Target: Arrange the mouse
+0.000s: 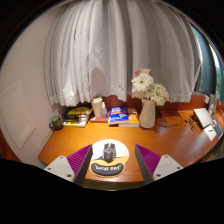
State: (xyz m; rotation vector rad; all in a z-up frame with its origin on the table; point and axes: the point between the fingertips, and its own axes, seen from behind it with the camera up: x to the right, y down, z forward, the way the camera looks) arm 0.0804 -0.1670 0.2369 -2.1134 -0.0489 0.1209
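Mouse placement is the step in hand, as far as you can judge: the small dark computer mouse lies on the round black-and-cream mouse pad with white lettering, between the 2 purple-padded fingers of the hand-held gripper. Fingers stand apart, a visible gap on each side of the mouse, so nothing is clamped. To do it well, keep the mouse centred on the pad, pointing straight ahead toward the curtain, and if you must nudge it, close evenly so neither pad pushes it askew. Mouse looks low, rounded, dark grey to black, likely smooth plastic that may slip; finer detail is too small to tell. Pad sits at the near edge of the orange wooden desk. Beyond it stand a pale vase of white and pink flowers and stacked books, well apart from the mouse.
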